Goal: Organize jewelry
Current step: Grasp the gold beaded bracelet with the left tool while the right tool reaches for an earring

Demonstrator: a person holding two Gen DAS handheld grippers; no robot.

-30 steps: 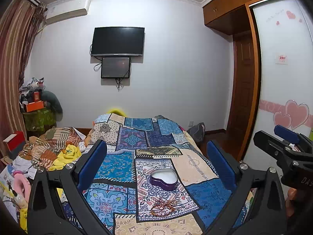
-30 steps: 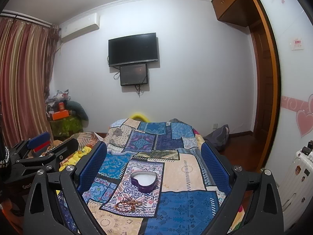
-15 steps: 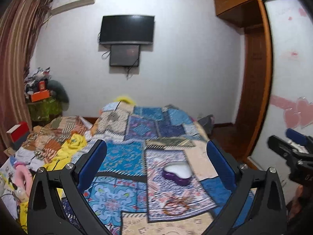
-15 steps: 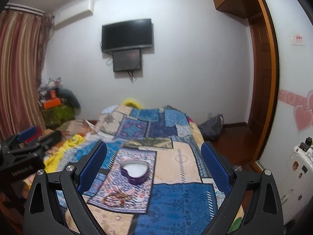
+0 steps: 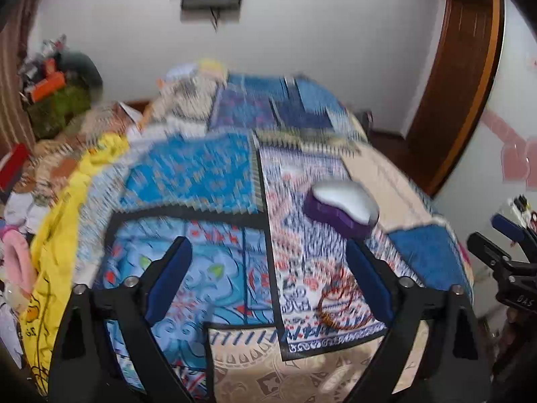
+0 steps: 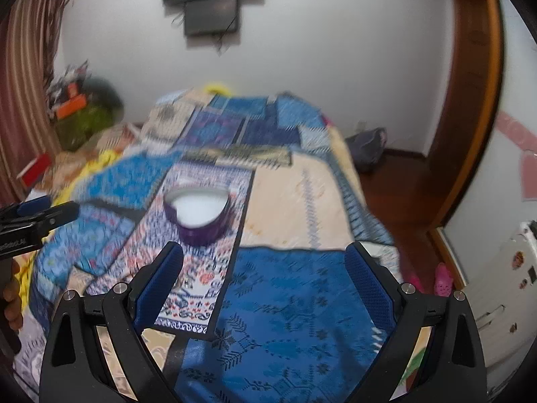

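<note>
Both tools hanging over bed [image 5: 235, 174] w/ jaws wide, holding nothing: left tool [image 5: 268, 282], right tool [image 6: 265, 278]. Purple heart box [image 5: 342, 206] sitting open on quilt; bracelets [image 5: 339, 302] lying just in front of it, near left tool's right finger.

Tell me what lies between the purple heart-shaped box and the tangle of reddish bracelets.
Only bare patterned quilt separates purple heart-shaped box from reddish bracelets, per left wrist view.

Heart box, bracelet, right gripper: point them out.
heart box [image 6: 196, 208]: right wrist view, white interior.
bracelet [image 5: 339, 305]: left wrist view, on the coiled strands.
right gripper [image 6: 264, 282]: right wrist view, midway between fingertips.
</note>
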